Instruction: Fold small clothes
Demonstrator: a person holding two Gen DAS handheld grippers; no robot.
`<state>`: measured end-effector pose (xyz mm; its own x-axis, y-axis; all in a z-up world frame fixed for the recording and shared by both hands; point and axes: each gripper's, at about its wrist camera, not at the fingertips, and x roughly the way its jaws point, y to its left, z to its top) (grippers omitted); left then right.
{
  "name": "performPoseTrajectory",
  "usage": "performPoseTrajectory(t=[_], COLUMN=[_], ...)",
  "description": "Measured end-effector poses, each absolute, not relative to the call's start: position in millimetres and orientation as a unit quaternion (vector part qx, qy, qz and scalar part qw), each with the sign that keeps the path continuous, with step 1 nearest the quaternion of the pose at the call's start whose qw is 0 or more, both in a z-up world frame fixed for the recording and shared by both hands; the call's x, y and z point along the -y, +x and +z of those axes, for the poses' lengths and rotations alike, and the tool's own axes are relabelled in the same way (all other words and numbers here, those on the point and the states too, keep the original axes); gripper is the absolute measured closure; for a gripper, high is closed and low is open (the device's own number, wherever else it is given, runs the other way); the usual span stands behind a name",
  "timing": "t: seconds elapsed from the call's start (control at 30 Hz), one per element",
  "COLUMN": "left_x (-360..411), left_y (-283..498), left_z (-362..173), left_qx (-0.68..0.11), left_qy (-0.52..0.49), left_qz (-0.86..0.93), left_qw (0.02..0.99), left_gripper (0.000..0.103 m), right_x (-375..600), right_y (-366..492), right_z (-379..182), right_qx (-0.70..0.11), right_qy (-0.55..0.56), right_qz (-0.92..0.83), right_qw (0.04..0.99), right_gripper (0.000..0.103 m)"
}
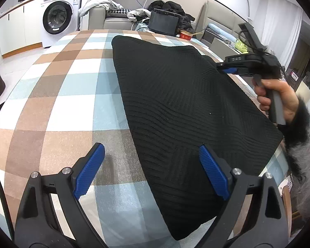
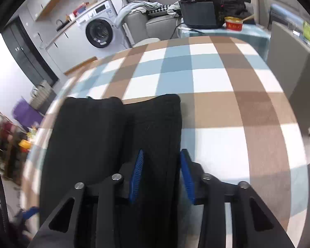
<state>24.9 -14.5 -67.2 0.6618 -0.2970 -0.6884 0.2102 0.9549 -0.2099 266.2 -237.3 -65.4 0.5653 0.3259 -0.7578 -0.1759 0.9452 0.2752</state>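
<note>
A black ribbed knit garment lies folded flat on the checked tablecloth. My left gripper is open above the cloth, its right finger over the garment's near left edge, holding nothing. My right gripper reaches in from the right at the garment's far right edge. In the right wrist view the right gripper has its blue pads either side of a fold of the black garment and grips its edge.
A dark monitor and a red bowl stand beyond the table's far edge. A washing machine and a sofa with clothes are behind. A grey chair stands at the right.
</note>
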Motion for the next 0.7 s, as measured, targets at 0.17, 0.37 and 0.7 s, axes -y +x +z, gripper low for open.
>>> performPoseTrajectory(t=[0.17, 0.37, 0.7], left_x=[17, 15, 15], left_y=[25, 25, 23], left_z=[-69, -69, -68], left_qx=[-0.389, -0.390, -0.389], left_qy=[-0.051, -0.054, -0.058], left_qz=[-0.141, -0.141, -0.140], left_qw=[0.909, 0.908, 0.908], left_gripper=[0.011, 0.011, 0.011], right_x=[215, 215, 249], right_y=[254, 260, 251], right_z=[-42, -22, -53], right_qx=[-0.384, -0.350, -0.434], right_qy=[0.006, 0.013, 0.062], right_qz=[0.146, 0.180, 0.147], right_qw=[0.912, 0.919, 0.887], right_gripper=[0.098, 0.098, 0.079])
